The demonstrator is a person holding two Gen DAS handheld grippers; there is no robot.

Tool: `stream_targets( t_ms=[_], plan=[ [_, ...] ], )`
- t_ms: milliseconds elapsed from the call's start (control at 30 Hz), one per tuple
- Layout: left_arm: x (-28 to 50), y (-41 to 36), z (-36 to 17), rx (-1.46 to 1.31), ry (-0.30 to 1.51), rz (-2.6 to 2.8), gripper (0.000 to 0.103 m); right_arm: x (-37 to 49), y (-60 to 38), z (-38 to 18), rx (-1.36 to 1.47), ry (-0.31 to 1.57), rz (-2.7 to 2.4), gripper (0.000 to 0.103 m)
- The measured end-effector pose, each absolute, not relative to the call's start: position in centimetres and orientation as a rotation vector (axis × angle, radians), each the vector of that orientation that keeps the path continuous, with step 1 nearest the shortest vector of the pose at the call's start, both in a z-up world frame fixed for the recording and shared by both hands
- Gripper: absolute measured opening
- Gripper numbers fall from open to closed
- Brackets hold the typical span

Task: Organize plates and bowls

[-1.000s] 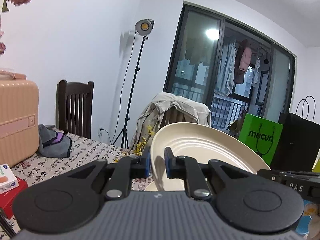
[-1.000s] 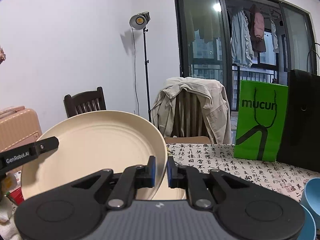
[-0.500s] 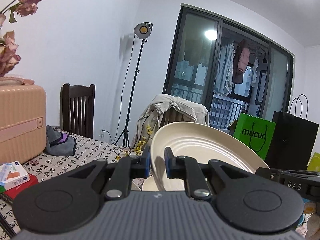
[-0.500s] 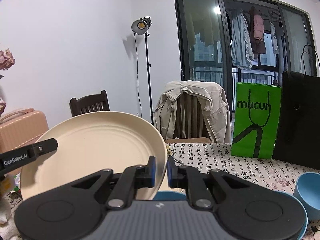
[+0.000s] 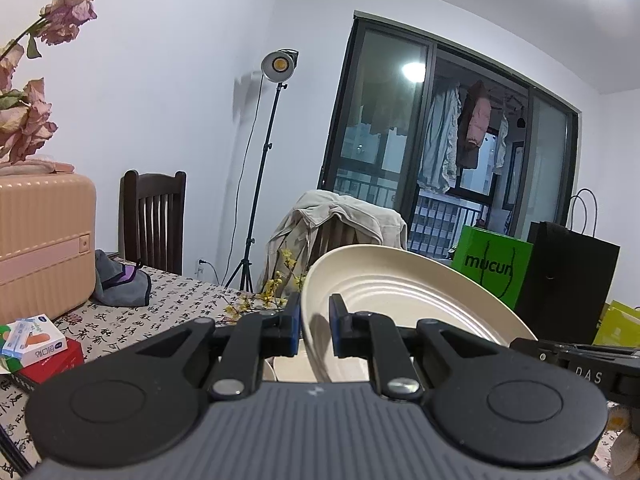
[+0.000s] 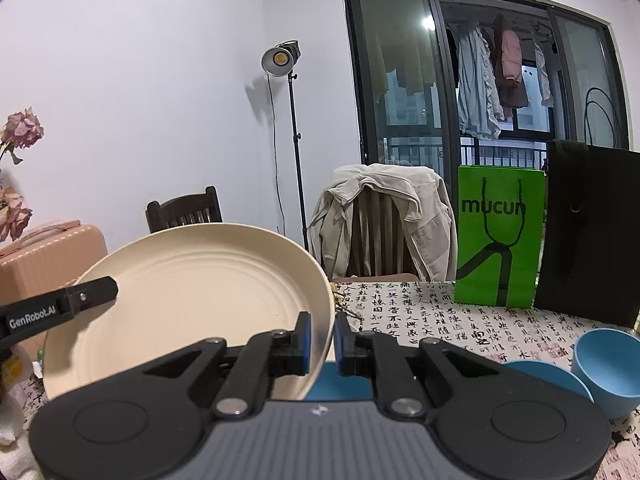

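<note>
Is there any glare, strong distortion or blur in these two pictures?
Left wrist view: fisheye bends the window frame; ceiling glare at top right; the studio lamp glows; the cream plate is sharp. Right wrist view: dark corners at the top; a light reflects in the glass; no motion blur.

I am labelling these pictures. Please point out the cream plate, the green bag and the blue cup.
cream plate [image 6: 180,300]: right wrist view, inner face.
green bag [image 6: 500,240]: right wrist view, front panel.
blue cup [image 6: 606,364]: right wrist view, inner wall.

Open worktop [image 6: 432,320] at 12 o'clock; blocked at 1 by green bag [image 6: 500,240] and black bag [image 6: 592,232], at 3 by blue bowls [image 6: 604,364], at 9 by suitcase [image 5: 40,240].
</note>
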State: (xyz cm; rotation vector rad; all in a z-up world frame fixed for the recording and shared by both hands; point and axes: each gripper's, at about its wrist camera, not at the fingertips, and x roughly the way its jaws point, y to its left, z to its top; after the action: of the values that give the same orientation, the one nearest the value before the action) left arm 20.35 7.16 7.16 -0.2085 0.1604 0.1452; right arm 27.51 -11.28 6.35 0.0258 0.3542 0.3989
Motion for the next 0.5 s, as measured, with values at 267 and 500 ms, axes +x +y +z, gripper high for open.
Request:
stream_targets(
  t_ms=[267,500],
  plan=[
    [18.7,5.8,7.3,-0.195,0.156,0.125,0.014,25.6,-12.9,6.4,0.036,0.348,0.385,0.012],
    [17.6,4.8,7.1,-0.192,0.158,0.109,0.014,24.4,-13.9,6.4,0.036,0.349,0.373,0.012]
  ],
)
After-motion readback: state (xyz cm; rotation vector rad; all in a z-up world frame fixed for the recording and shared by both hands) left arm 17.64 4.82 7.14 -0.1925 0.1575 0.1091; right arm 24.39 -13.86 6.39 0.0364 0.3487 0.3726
